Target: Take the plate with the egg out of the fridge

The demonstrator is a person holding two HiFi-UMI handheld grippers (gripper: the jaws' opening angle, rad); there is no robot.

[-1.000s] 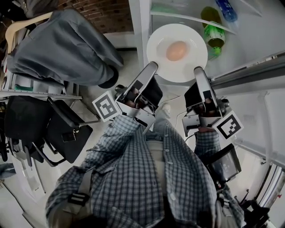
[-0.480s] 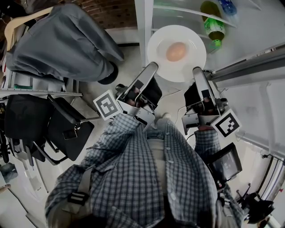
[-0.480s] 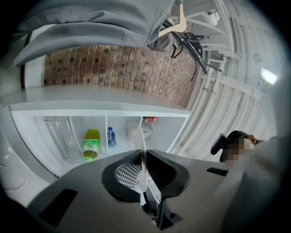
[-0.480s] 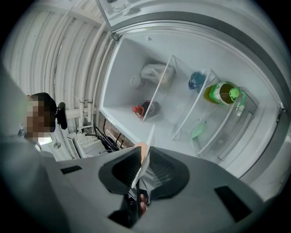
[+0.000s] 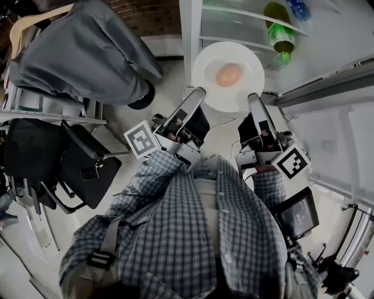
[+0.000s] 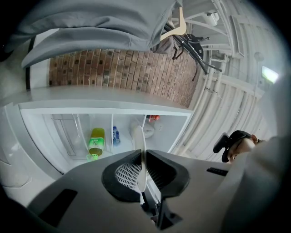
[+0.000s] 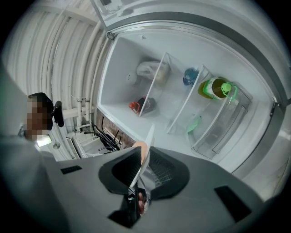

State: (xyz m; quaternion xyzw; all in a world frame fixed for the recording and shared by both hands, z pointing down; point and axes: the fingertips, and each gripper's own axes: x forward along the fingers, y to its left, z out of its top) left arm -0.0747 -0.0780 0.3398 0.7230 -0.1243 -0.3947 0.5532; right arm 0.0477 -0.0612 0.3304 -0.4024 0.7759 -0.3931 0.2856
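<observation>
White china, round and shallow: the plate, held level just in front of the open fridge and, by the look of it, clear of the shelves. Carried the egg loose near its middle. Gripped at two places on the side of the rim turned away from the fridge, by the left gripper and the right gripper, set apart along that edge. Jaws of each closed to a narrow slit on the thin rim, shown edge-on between the pads in both gripper views, with a sliver of egg just past the right pair. Lay straight ahead of both pairs of jaws, toward the fridge, so judged to need a plain pull back, away from the fridge, with both sides kept level. No long axis to reckon with on a round plate, and neither gripper nearer than the other. Inside the fridge, in a clear bin at the front, a green bottle with a blue bottle beside it. Deeper in, between shelf dividers, a pale bag and something red, too small to name.
</observation>
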